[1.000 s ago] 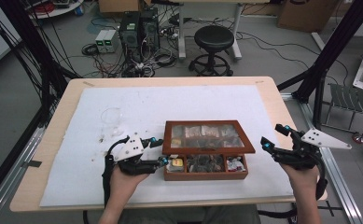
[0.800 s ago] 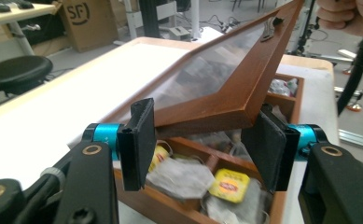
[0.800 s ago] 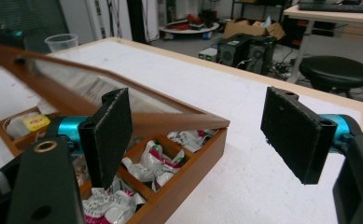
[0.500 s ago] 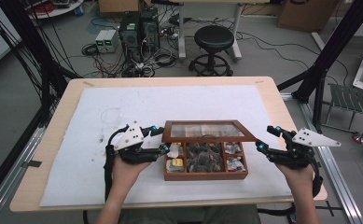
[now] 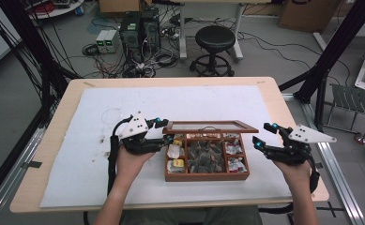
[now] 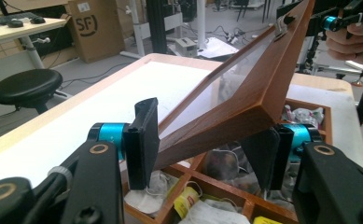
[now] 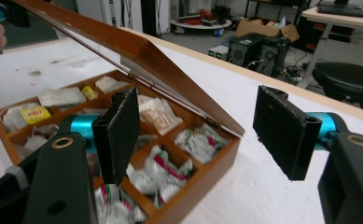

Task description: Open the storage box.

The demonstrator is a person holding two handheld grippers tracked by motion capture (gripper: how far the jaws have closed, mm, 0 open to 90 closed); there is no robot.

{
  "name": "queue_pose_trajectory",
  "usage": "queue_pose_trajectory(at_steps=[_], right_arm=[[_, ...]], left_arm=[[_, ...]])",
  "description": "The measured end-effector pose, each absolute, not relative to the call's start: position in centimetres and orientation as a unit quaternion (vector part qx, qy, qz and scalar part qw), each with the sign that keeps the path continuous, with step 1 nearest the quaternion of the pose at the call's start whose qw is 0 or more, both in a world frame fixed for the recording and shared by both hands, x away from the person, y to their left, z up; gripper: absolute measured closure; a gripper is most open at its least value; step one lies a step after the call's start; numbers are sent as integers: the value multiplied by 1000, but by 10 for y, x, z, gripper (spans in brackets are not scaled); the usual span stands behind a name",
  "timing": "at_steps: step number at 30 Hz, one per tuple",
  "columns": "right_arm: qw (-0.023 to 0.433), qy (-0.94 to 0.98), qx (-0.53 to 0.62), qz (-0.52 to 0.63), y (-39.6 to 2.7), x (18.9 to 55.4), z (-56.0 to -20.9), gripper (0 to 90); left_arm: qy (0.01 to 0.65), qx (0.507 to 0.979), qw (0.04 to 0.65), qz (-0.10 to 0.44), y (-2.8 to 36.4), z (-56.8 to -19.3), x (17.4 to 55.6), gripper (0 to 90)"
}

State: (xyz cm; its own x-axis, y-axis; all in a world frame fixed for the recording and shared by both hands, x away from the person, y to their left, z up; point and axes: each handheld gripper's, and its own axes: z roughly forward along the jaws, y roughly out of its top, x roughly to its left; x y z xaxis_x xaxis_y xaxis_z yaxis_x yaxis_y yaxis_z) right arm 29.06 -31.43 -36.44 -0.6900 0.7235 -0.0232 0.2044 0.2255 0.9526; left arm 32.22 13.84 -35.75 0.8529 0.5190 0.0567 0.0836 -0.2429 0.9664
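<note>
Wooden box lid (image 6: 244,88), glass-paned and hinged at the far side, sits between my left gripper's (image 5: 163,131) fingers (image 6: 142,142), which have just been closing; its near corner lies against the pads, raised at a steep tilt over the box (image 5: 206,176). I judge this a grip on the lid's corner. My right gripper (image 5: 264,136) stands just off the box's right end, its fingers (image 7: 118,135) apart with nothing between them; they too have just been narrowing. The box rests on the white mat (image 5: 77,164) covering the tabletop (image 5: 58,108), near the front edge, between both hands. Its compartments hold wrapped tea bags (image 7: 188,140) and sachets. A black stool (image 5: 213,37) stands on the floor beyond the tabletop.
</note>
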Motion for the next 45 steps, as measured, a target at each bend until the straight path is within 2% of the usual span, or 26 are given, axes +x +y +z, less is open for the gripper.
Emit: queue_pose_trajectory(at_steps=[11, 14, 31, 45], right_arm=[[269, 745, 297, 534, -285, 311, -363, 458], [270, 743, 300, 534, -281, 320, -360, 502], [285, 742, 314, 520, -274, 351, -362, 536], [271, 756, 343, 487, -269, 379, -379, 548]], left_arm=[[215, 766, 576, 188, 137, -358, 342, 490], [218, 765, 575, 192, 136, -359, 346, 517], [272, 768, 548, 189, 137, -384, 384, 556], [294, 772, 534, 177, 132, -405, 405, 615]])
